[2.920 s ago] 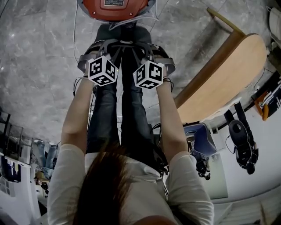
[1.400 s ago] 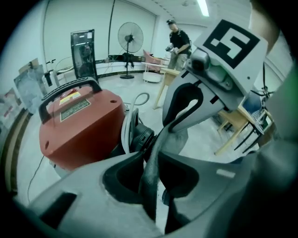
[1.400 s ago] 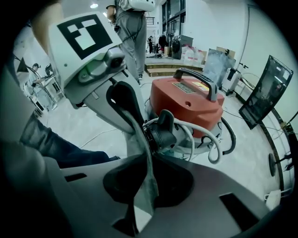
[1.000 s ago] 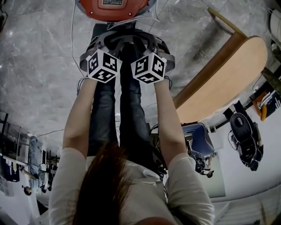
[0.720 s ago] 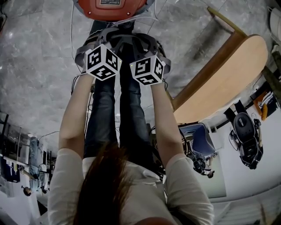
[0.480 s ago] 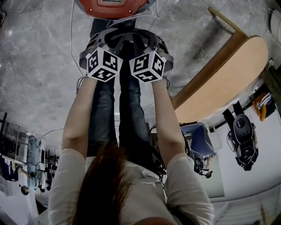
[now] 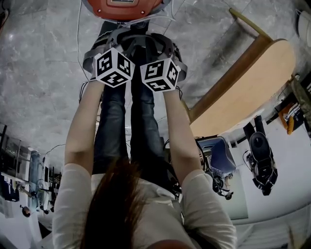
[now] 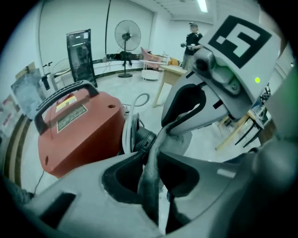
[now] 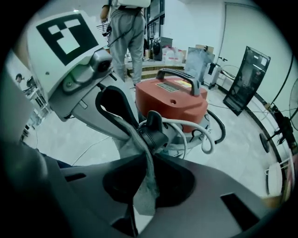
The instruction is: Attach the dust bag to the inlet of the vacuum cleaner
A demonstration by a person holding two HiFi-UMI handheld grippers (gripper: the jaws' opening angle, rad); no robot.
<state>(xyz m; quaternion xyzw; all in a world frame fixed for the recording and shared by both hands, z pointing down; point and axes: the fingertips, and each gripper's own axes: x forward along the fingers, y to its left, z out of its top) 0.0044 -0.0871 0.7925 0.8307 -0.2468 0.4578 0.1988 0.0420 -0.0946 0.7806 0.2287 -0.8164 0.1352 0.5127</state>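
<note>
The red vacuum cleaner [image 7: 121,6] stands on the floor ahead of the person's legs. Its black inlet [image 9: 151,132] sticks out toward both grippers. The grey cloth dust bag [image 9: 143,190] hangs at the inlet. My right gripper [image 9: 146,155] is shut on a fold of it, just below the inlet. My left gripper [image 8: 150,155] pinches another fold of the dust bag [image 8: 151,186] beside the inlet [image 8: 142,139], and its jaws are opening. In the head view the left gripper [image 7: 118,41] and right gripper [image 7: 156,43] sit side by side under the vacuum, their tips hidden.
A white hose [image 9: 205,137] and black cables curl around the vacuum's base. A wooden table [image 7: 252,82] stands at the right. A pedestal fan [image 8: 126,35], a black panel [image 8: 80,51] and a standing person [image 9: 126,32] are farther off.
Both grippers have rolled slightly and edged up toward the vacuum. They still hold the grey bag at the inlet.
</note>
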